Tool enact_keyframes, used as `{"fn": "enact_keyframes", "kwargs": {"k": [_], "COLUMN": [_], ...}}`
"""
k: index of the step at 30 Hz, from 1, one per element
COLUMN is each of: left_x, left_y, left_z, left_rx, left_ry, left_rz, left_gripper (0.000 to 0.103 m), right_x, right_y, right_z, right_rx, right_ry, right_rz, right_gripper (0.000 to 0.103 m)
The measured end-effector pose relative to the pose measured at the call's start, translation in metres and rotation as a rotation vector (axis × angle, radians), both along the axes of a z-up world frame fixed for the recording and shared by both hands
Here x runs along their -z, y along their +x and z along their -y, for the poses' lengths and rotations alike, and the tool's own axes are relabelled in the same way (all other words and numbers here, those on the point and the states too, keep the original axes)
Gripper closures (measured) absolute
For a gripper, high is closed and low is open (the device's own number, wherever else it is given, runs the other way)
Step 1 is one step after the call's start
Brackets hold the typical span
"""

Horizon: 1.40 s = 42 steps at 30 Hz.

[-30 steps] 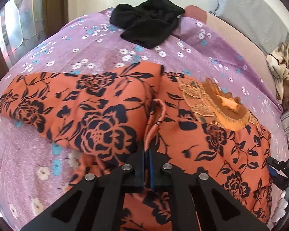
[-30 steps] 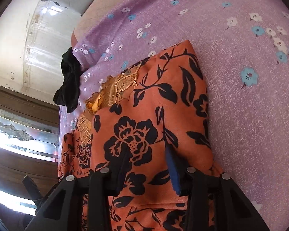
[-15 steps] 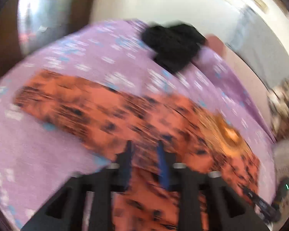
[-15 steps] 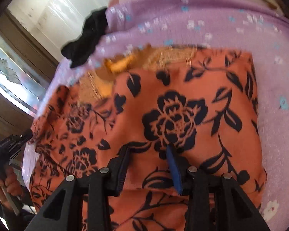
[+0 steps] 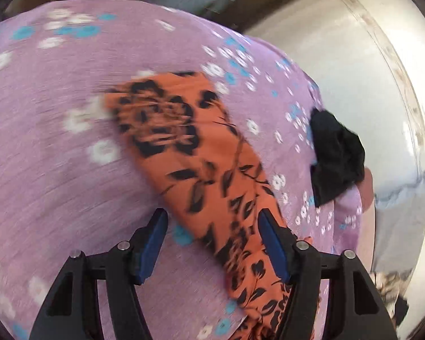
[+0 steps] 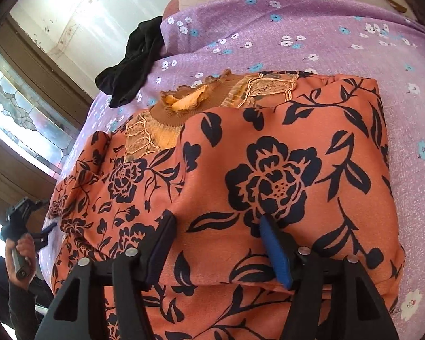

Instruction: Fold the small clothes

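Observation:
An orange garment with black flowers (image 6: 269, 170) lies on the purple flowered bedsheet (image 6: 325, 42), its right side folded over the body, with a frilled embroidered neckline (image 6: 189, 102). My right gripper (image 6: 218, 243) is open just above the folded part, holding nothing. In the left wrist view the garment's long left sleeve (image 5: 184, 147) stretches out across the sheet (image 5: 56, 170). My left gripper (image 5: 211, 243) is open wide over the sleeve's near part, empty. It also shows at the left edge of the right wrist view (image 6: 42, 235), held in a hand.
A crumpled black garment (image 5: 337, 155) lies at the far edge of the bed, also in the right wrist view (image 6: 133, 65). A white wall and a stained-glass window (image 6: 19, 107) stand beyond the bed. A patterned cloth (image 5: 388, 286) lies at the right.
My left gripper has let go of the garment's fold, opened wide and swung left toward the outstretched sleeve. My right gripper has opened wider and turned to face the neckline.

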<state>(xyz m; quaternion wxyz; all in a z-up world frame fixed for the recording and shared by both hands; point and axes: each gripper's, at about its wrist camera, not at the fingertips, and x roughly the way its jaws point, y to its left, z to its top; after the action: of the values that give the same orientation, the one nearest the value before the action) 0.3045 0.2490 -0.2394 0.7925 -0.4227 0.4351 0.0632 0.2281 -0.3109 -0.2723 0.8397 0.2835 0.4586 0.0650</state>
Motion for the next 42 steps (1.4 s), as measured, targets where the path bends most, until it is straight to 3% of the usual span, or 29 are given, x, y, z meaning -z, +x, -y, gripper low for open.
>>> {"fn": "enact_keyframes", "kwargs": {"k": [1, 3, 5, 8, 11, 15, 18, 20, 24, 26, 28, 29, 30, 31, 33, 35, 37, 39, 42], "left_x": [0.002, 0.007, 0.016, 0.009, -0.035, -0.097, -0.121, -0.129, -0.114, -0.097, -0.073, -0.066, -0.065, -0.07, -0.089, -0.115, -0.129, -0.127, -0.101], "left_y": [0.005, 0.016, 0.026, 0.029, 0.029, 0.015, -0.003, -0.015, -0.05, -0.064, -0.072, -0.073, -0.078, -0.08, -0.076, -0.065, -0.047, -0.024, 0.011], "left_z": [-0.001, -0.007, -0.012, -0.005, 0.033, 0.124, 0.193, 0.25, 0.361, 0.4, 0.435, 0.441, 0.442, 0.436, 0.415, 0.375, 0.33, 0.297, 0.256], "left_rx": [-0.013, -0.023, -0.037, -0.044, 0.041, 0.25, 0.411, 0.544, 0.823, 0.952, 1.093, 1.129, 1.146, 1.141, 1.112, 1.032, 0.907, 0.793, 0.645], "left_ry": [-0.006, -0.017, -0.025, 0.043, 0.219, 0.404, 0.463, 0.509, 0.563, 0.586, 0.639, 0.66, 0.675, 0.684, 0.661, 0.55, 0.477, 0.511, 0.597], "left_rz": [0.015, 0.02, -0.002, -0.005, 0.099, 0.285, 0.38, 0.426, 0.478, 0.47, 0.423, 0.407, 0.418, 0.461, 0.532, 0.597, 0.62, 0.564, 0.378], "left_gripper": [0.045, 0.08, 0.097, 0.098, 0.098, 0.098, 0.098, 0.098, 0.098, 0.096, 0.075, 0.052, 0.04, 0.037, 0.024, 0.014, 0.012, 0.012, 0.012], "right_x": [0.0, 0.001, 0.0, 0.0, -0.004, -0.021, -0.033, -0.037, -0.042, -0.043, -0.043, -0.044, -0.044, -0.044, -0.044, -0.044, -0.043, -0.04, -0.041], "right_y": [0.0, 0.0, 0.0, 0.0, -0.001, -0.01, -0.019, -0.025, -0.035, -0.037, -0.042, -0.043, -0.044, -0.044, -0.041, -0.036, -0.033, -0.026, -0.018], "right_z": [0.0, 0.001, 0.0, 0.001, 0.007, 0.019, 0.032, 0.044, 0.07, 0.085, 0.097, 0.102, 0.107, 0.111, 0.114, 0.11, 0.104, 0.09, 0.064], "right_rx": [0.001, 0.002, 0.0, 0.004, 0.027, 0.072, 0.113, 0.147, 0.232, 0.276, 0.314, 0.329, 0.339, 0.344, 0.337, 0.316, 0.278, 0.215, 0.148], "right_ry": [0.002, 0.006, 0.004, 0.011, 0.075, 0.091, 0.108, 0.145, 0.188, 0.21, 0.225, 0.236, 0.249, 0.261, 0.285, 0.297, 0.304, 0.329, 0.329], "right_rz": [0.001, 0.001, -0.001, -0.005, 0.004, 0.076, 0.128, 0.147, 0.171, 0.186, 0.199, 0.203, 0.206, 0.206, 0.203, 0.2, 0.192, 0.173, 0.157], "right_gripper": [0.037, 0.037, 0.037, 0.036, 0.038, 0.038, 0.038, 0.038, 0.038, 0.038, 0.037, 0.036, 0.036, 0.036, 0.035, 0.034, 0.034, 0.034, 0.033]}}
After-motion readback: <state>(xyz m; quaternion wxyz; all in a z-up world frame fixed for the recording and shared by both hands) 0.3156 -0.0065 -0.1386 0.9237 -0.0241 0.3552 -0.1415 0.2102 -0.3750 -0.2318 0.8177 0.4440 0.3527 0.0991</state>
